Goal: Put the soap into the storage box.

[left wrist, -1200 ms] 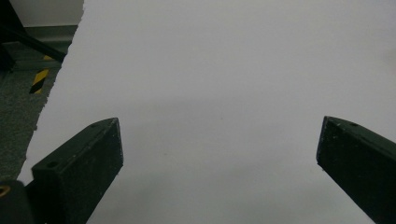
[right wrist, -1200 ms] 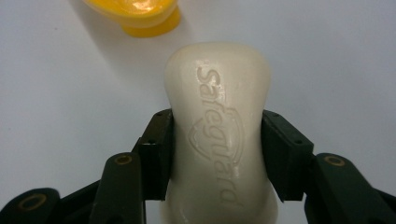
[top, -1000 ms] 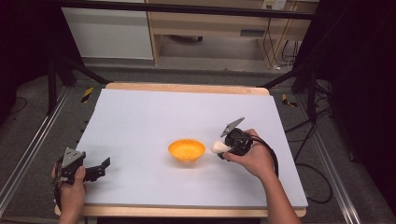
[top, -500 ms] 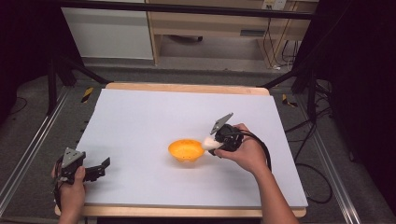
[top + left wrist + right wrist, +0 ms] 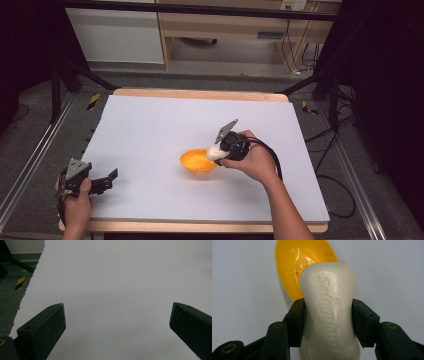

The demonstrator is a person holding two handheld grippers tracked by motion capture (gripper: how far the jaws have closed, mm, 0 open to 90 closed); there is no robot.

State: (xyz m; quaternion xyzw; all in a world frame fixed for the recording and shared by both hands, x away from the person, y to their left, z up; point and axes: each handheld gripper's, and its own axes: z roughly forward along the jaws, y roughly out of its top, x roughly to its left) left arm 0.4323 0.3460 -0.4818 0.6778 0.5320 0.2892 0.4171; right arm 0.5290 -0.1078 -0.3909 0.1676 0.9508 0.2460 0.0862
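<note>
A white tabletop (image 5: 150,130) keeps the orange bowl (image 5: 196,161) central — the right tool (image 5: 328,320), clamped on a soap bar (image 5: 328,310), hovers over its rim for dropping; the left tool (image 5: 117,325) rests apart.

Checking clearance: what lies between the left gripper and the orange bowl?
Nothing: in the high view only bare white table cover separates the left gripper from the orange bowl.

Glossy orange plastic bowl (image 5: 294,267) gleams; the waxy, smooth cream soap bar (image 5: 328,312) carries embossed lettering; matt white sheet (image 5: 150,130) covers the pale wooden table (image 5: 200,94).
</note>
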